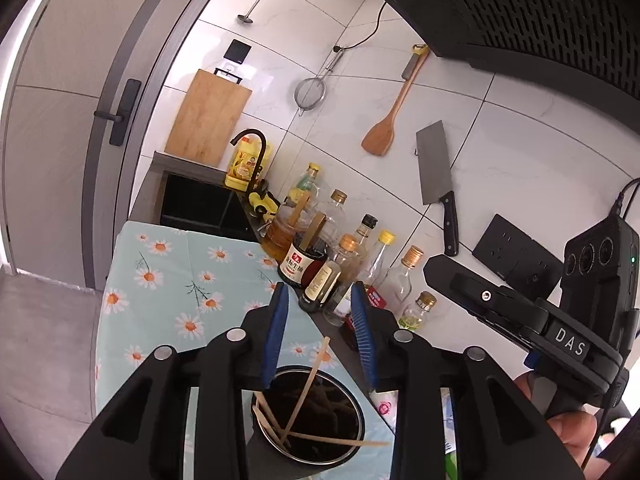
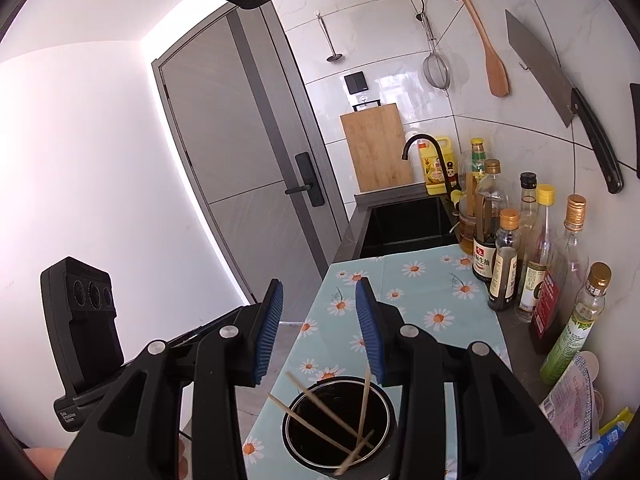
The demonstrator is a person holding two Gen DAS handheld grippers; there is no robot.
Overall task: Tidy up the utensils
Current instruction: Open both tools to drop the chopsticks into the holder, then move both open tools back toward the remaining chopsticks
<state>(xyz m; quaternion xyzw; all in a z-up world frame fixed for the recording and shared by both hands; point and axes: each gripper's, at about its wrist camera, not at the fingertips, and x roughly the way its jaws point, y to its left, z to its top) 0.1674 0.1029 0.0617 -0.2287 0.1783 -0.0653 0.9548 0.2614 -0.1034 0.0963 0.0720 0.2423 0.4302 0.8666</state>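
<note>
A black round utensil holder (image 1: 332, 404) stands on the daisy-print cloth (image 1: 180, 280) and holds several thin wooden chopsticks (image 1: 308, 384) leaning at crossed angles. My left gripper (image 1: 319, 300) hovers just above and behind the holder, open, with nothing between its blue pads (image 1: 276, 328). In the right wrist view the same holder (image 2: 340, 396) and chopsticks (image 2: 365, 404) sit below my right gripper (image 2: 320, 300), which is also open and empty. Each gripper's black housing shows in the other's view: the right gripper's housing (image 1: 568, 344), the left gripper's housing (image 2: 88, 320).
Sauce and oil bottles (image 1: 340, 264) crowd the counter along the tiled wall. A black sink (image 2: 404, 224) with a faucet lies beyond the cloth. A cleaver (image 1: 436, 176), wooden spatula (image 1: 384, 128), strainer (image 1: 310, 94) and cutting board (image 1: 208, 116) hang on or lean against the wall. Packets (image 2: 576, 404) lie at the right.
</note>
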